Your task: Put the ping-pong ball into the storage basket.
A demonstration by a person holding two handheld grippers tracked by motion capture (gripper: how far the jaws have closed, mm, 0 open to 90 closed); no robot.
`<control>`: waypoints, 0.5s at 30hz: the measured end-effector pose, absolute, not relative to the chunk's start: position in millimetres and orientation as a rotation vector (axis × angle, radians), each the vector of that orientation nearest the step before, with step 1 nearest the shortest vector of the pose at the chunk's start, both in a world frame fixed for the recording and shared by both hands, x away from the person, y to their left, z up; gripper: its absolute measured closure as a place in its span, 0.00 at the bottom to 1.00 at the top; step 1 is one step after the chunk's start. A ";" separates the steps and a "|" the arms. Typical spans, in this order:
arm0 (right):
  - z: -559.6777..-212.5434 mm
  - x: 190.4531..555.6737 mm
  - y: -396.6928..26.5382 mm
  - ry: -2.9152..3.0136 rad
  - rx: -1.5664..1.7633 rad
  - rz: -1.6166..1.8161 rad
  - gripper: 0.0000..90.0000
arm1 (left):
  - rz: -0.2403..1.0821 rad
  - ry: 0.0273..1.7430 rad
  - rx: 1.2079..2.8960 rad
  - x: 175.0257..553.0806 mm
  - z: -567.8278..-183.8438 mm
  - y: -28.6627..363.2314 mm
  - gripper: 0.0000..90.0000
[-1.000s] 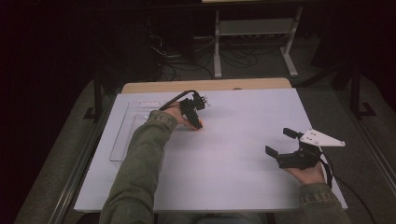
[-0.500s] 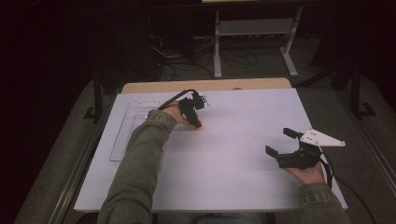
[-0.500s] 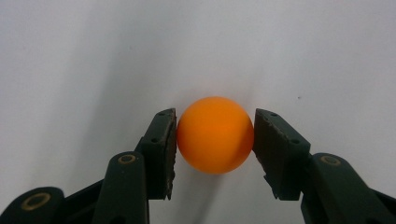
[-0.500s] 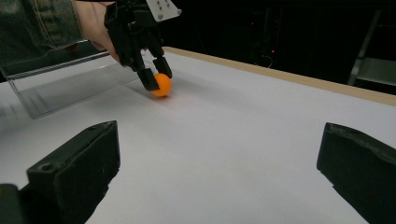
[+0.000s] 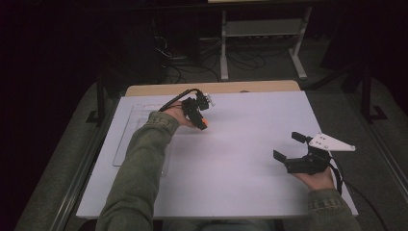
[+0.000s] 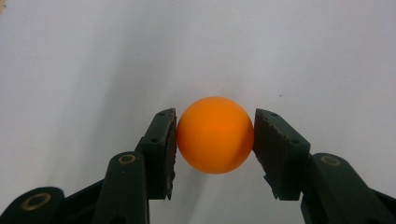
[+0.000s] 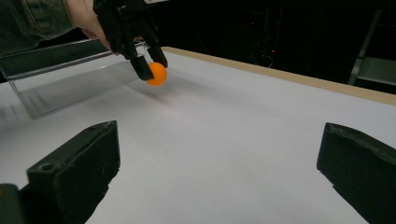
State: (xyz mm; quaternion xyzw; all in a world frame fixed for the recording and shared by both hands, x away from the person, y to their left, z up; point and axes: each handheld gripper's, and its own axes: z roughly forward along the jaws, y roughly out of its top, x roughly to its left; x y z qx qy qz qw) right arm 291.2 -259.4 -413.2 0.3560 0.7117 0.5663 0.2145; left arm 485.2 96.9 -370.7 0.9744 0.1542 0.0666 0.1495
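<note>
An orange ball [image 6: 215,135] sits between the two black pads of my left gripper [image 6: 215,117], and both pads press on its sides. From above, the left gripper [image 5: 201,122] points down at the white sheet near the back left, the ball [image 5: 204,124] a small orange spot at its tips. The right gripper view shows the ball [image 7: 157,73] at the sheet's surface, in the left gripper [image 7: 152,65]. My right gripper [image 5: 288,146] rests at the front right, open, with nothing between its jaws [image 7: 219,154].
A clear shallow tray [image 5: 125,144] lies at the left of the white sheet [image 5: 240,159], just beside the left hand; its wall [image 7: 70,70] stands behind the ball. The wooden table edge [image 5: 260,86] runs along the back. Cables and a metal stand are on the dark floor beyond.
</note>
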 end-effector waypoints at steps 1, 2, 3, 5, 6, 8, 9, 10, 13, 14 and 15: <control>-413.1 291.2 -259.4 1.974 0.987 1.571 0.00 | 0.203 0.438 2.805 484.8 -369.0 97.5 0.56; -413.1 291.2 -259.3 1.974 0.986 1.571 0.00 | 0.203 0.440 2.802 484.1 -367.8 98.1 0.56; -413.1 291.2 -259.1 1.976 0.986 1.569 0.00 | 0.203 0.442 2.801 483.1 -366.8 98.4 0.56; -413.1 291.3 -259.0 1.976 0.984 1.566 0.00 | 0.210 0.436 2.805 482.0 -364.4 99.3 0.56; -413.1 291.4 -259.1 1.975 0.984 1.567 0.00 | 0.211 0.434 2.803 481.5 -363.2 99.9 0.56; -413.1 291.4 -259.3 1.973 0.984 1.566 0.00 | 0.217 0.439 2.800 480.2 -360.4 101.0 0.56; -413.1 291.3 -259.4 1.973 0.985 1.567 0.00 | 0.222 0.435 2.800 479.9 -358.7 101.5 0.56; -413.1 291.4 -259.4 1.973 0.985 1.568 0.00 | 0.224 0.437 2.799 479.2 -356.9 102.0 0.56; -413.2 291.5 -259.2 1.975 0.986 1.567 0.00 | 0.228 0.429 2.788 476.7 -349.7 101.9 0.56; -413.3 291.5 -259.1 1.977 0.988 1.567 0.00 | 0.231 0.420 2.788 476.1 -346.8 101.6 0.56; -413.3 291.5 -259.1 1.977 0.990 1.567 0.00 | 0.235 0.421 2.783 474.9 -344.4 101.4 0.56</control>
